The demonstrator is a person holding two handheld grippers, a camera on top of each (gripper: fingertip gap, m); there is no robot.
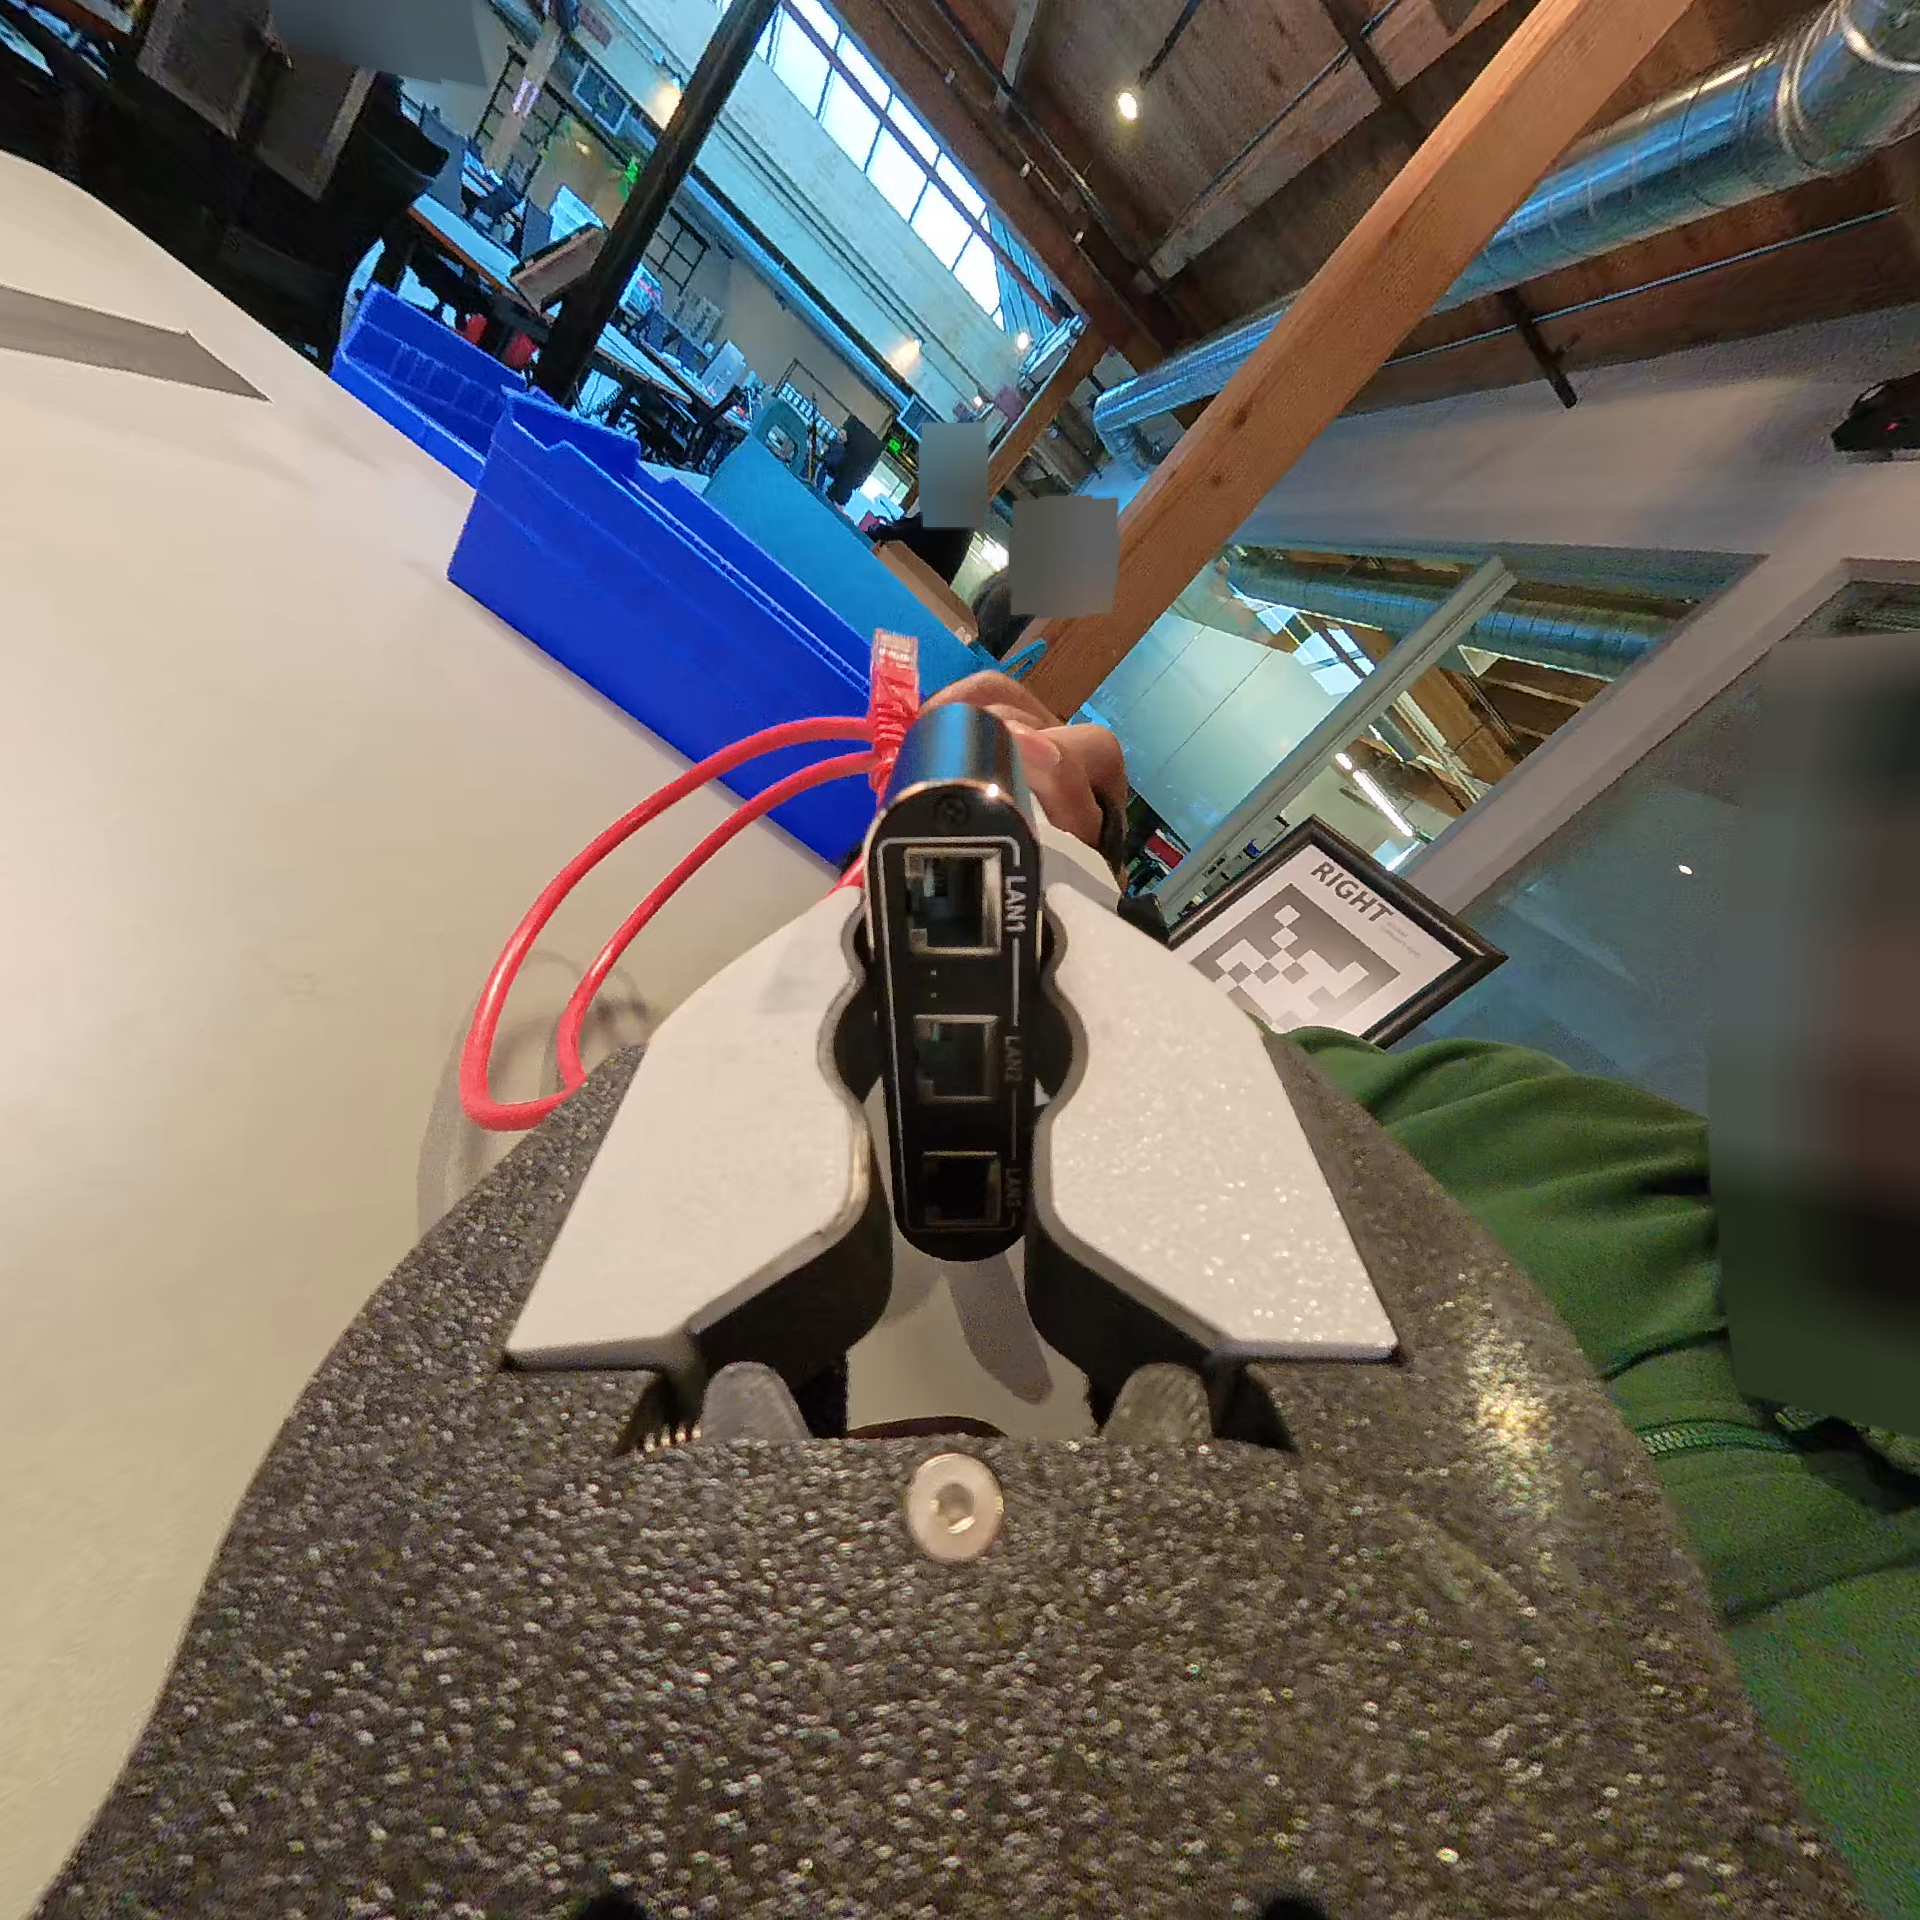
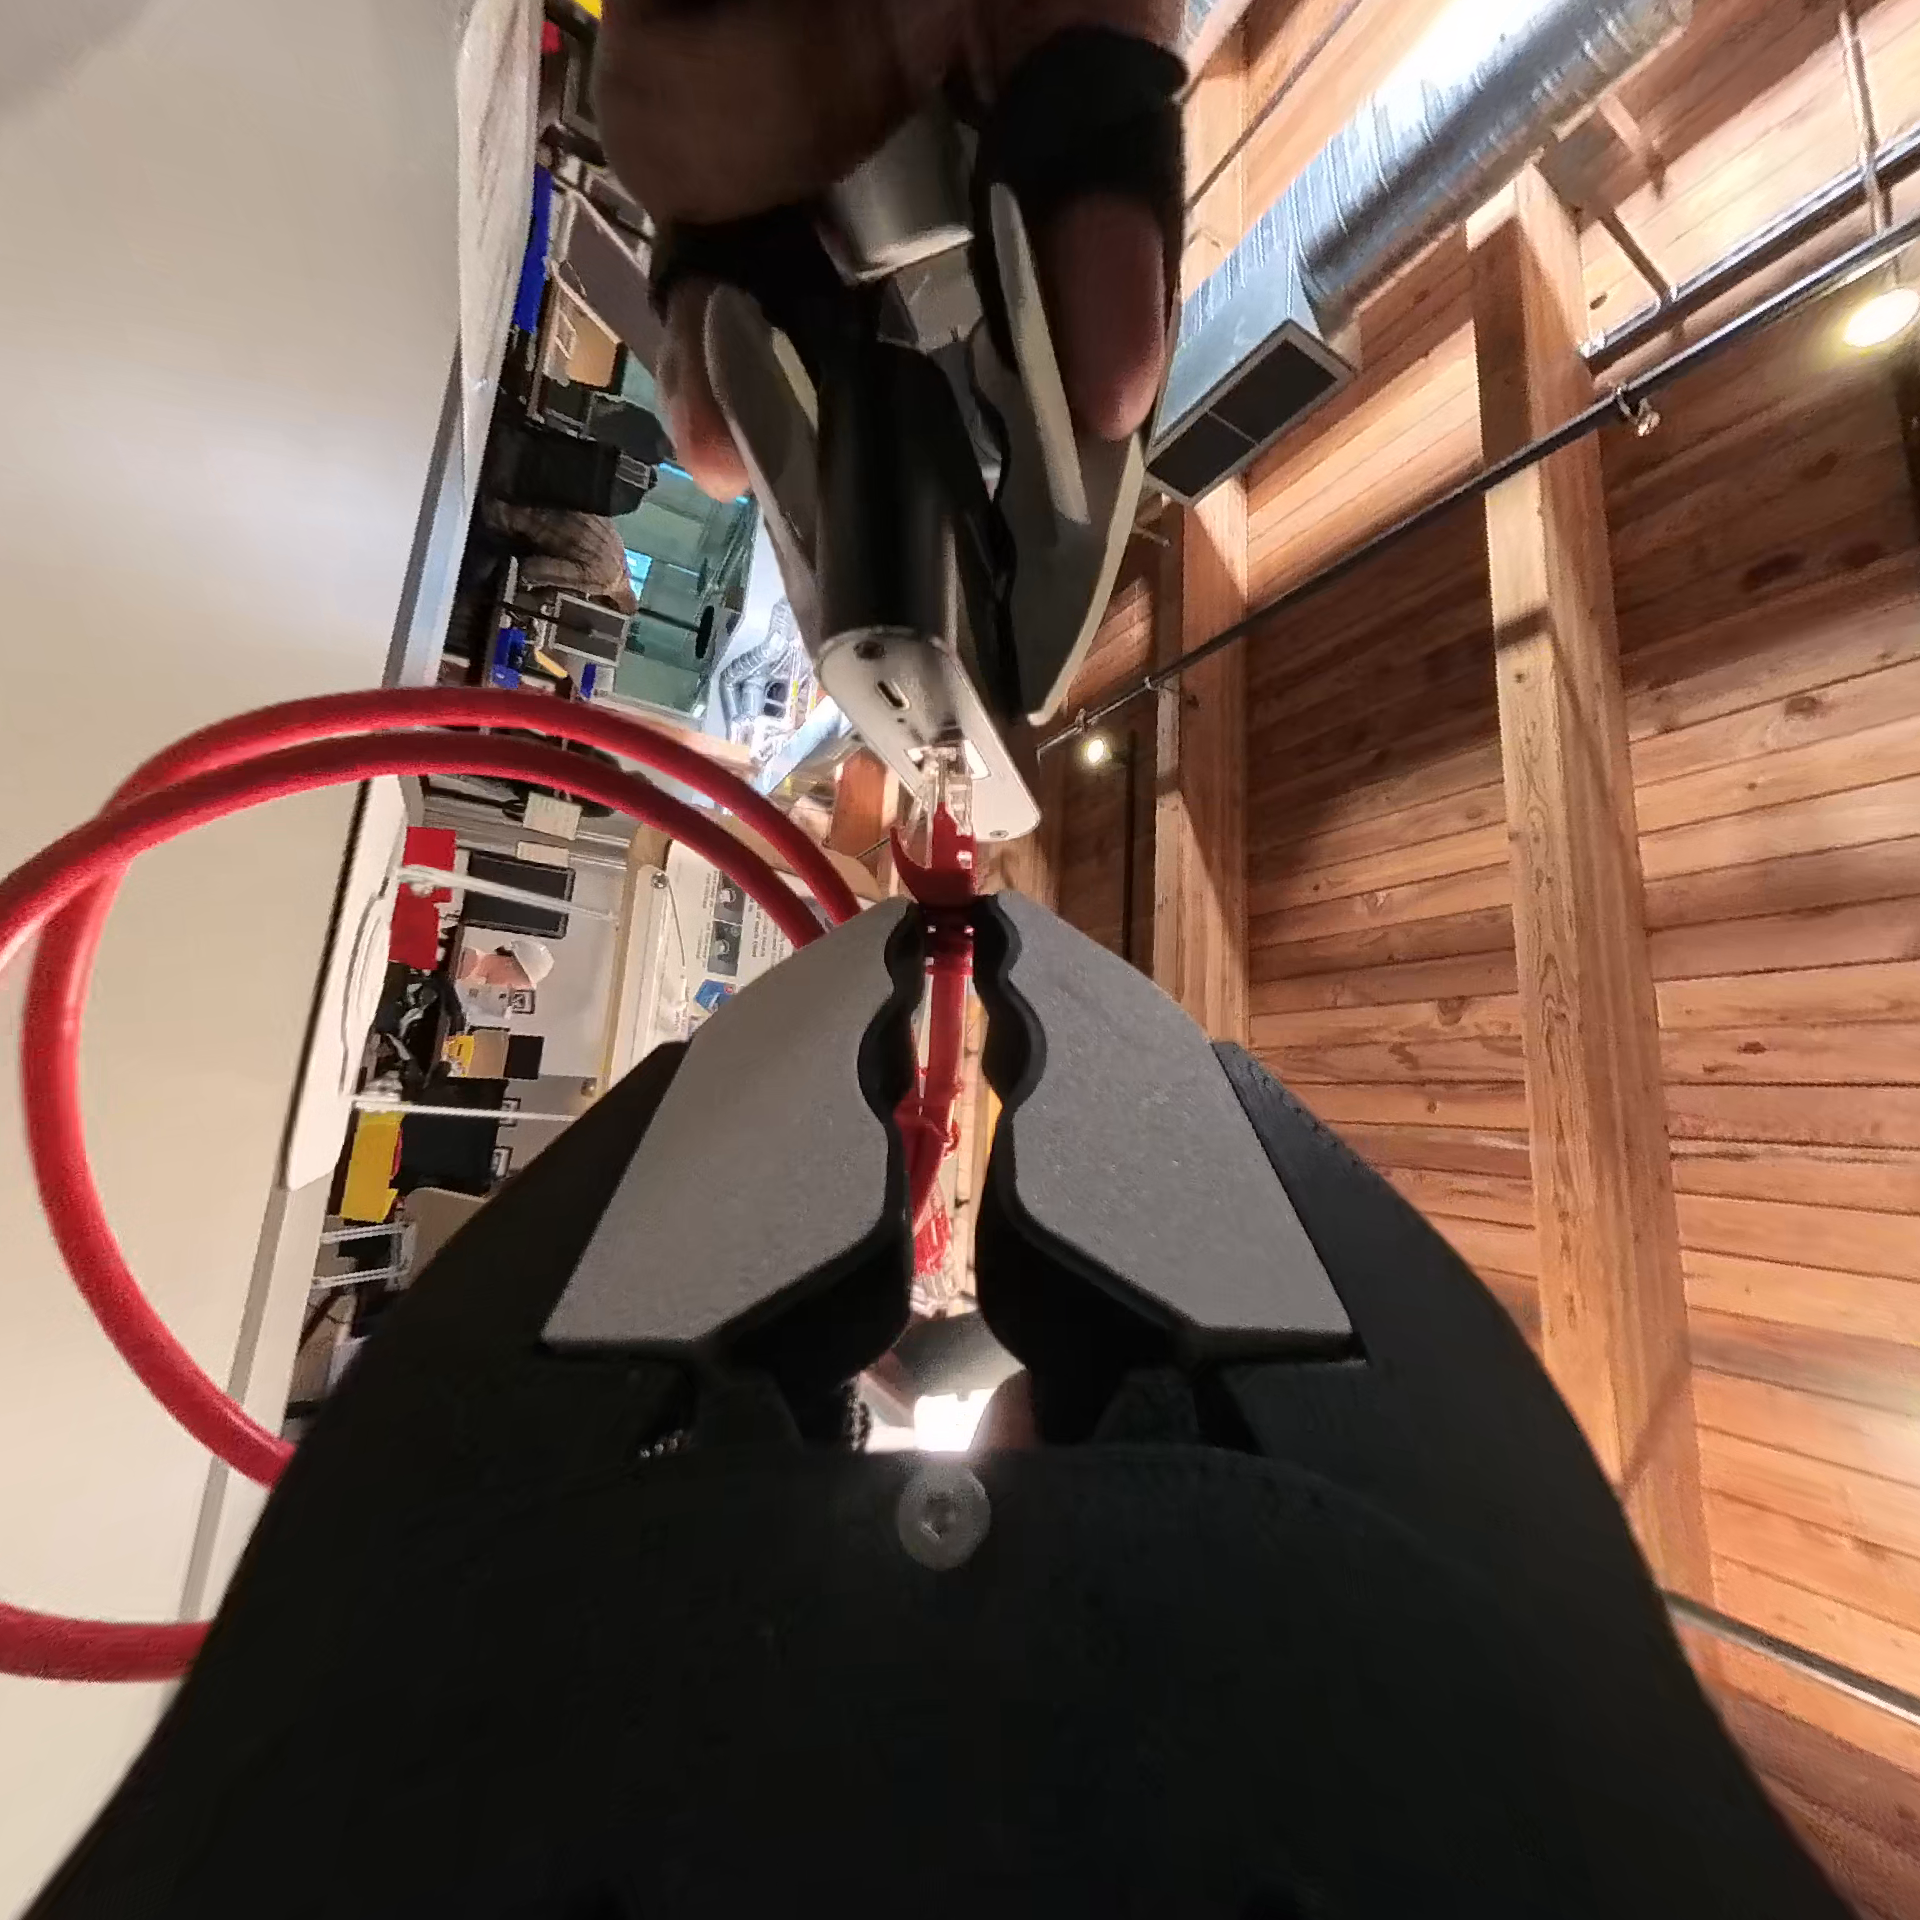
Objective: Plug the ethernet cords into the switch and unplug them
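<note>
Left wrist view: the left tool (image 1: 951, 1060) is clamped on a black ethernet switch (image 1: 954, 1029), its grey fingers (image 1: 727, 1132) pressing both long sides.
Switch face: three ports stacked in a column point at the camera, all vacant on this end.
Far end: a red ethernet cord (image 1: 582, 935) loops out left over the white counter (image 1: 208, 727); one loose red plug (image 1: 894, 675) sticks up beside the switch.
Room on the left: blue bins (image 1: 623, 582) sit near the counter's far edge, apart from the loop.
Right wrist view: the right tool (image 2: 945, 925) is closed on the red boot (image 2: 940, 883) just behind the clear plug (image 2: 940, 779).
Plug position: its tip sits in a port on the switch's pale end face (image 2: 925, 717), at that face's lower edge.
Clearance: little gap between tool tips and switch end; the cord (image 2: 156, 831) arcs wide to the left.
Opposite tool: the left tool (image 2: 935, 343), with a person's fingers (image 2: 1112, 301) on it, holds the switch from beyond.
</note>
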